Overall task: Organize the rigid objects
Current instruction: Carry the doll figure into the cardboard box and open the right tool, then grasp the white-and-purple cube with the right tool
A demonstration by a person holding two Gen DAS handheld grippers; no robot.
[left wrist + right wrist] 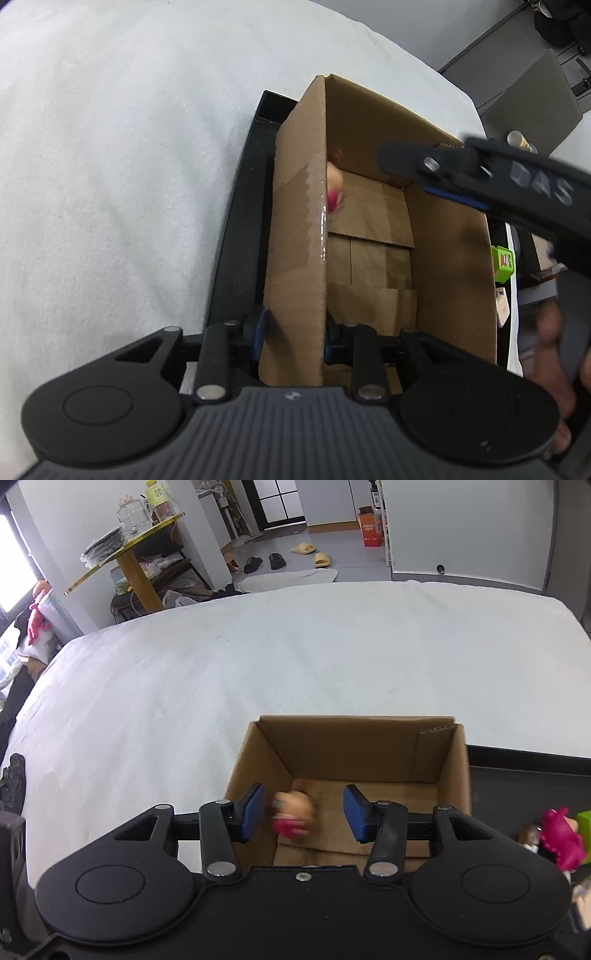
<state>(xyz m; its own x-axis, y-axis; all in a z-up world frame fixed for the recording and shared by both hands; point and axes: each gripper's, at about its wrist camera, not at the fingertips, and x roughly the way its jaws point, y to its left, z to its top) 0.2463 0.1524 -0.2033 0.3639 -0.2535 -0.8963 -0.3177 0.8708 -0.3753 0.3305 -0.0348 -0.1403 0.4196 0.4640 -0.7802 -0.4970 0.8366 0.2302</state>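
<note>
Left gripper [293, 338] is clamped narrow on the box [295, 236] wall at lower centre of the left view, one pad outside, one inside; judged to be steadying the box on the black tray [236, 221] while it is loaded. Right gripper [303, 814] is held over the box opening, lower centre of the right view, jaws spread apart, pads clear of the toy [293, 814]. The toy is blurred between the pads, apparently dropping into the box; in the left view it is seen against the inner wall, mid frame. More figures [561, 836] and a green block [583, 823] are waiting at the right edge, so sorting is judged unfinished
</note>
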